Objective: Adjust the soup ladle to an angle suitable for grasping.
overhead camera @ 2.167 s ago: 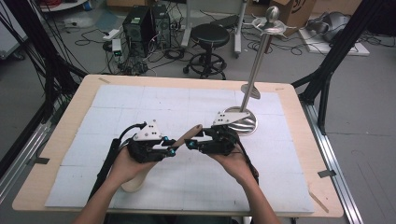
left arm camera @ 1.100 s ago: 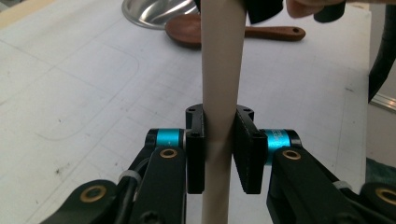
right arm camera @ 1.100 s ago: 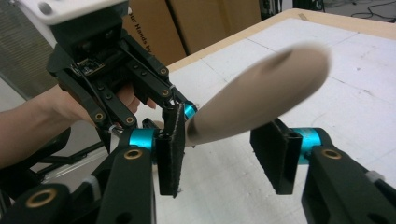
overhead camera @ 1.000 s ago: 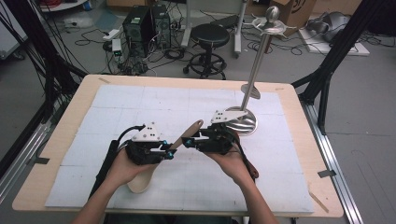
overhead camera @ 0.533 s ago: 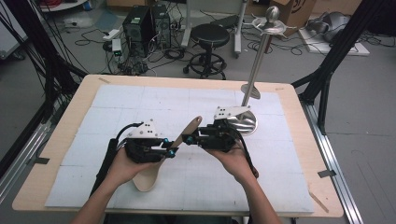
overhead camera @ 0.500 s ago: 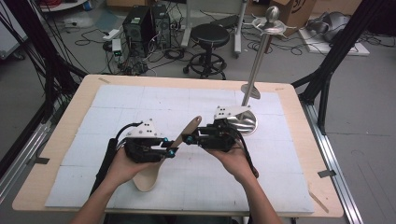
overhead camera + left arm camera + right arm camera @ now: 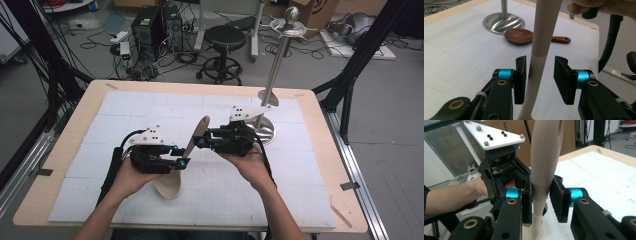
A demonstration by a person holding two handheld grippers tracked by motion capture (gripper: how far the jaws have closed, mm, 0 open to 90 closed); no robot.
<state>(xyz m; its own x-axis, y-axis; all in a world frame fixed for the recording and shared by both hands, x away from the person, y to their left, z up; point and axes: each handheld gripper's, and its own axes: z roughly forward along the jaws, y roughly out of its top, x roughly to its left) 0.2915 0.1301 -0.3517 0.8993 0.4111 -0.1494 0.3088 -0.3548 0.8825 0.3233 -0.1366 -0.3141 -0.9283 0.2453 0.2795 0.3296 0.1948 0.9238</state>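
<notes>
— Since the earlier frames, what has moved?

— Between the two grippers, the pale spatula (image 7: 186,152) has tipped up steeper, its handle end higher and its broad blade low at the near side over the counter (image 7: 320,200).

— And the left gripper (image 7: 539,75)?

— Its jaws have just been opening; they stand apart, the handle between them, near the left pad and perhaps just brushing it.

— The right gripper (image 7: 541,195)?

— Its jaws have just been closing and grip the handle higher up.

— Anything else?

— A brown wooden spoon (image 7: 524,37) lies beside the steel stand base (image 7: 503,23), far right.
</notes>
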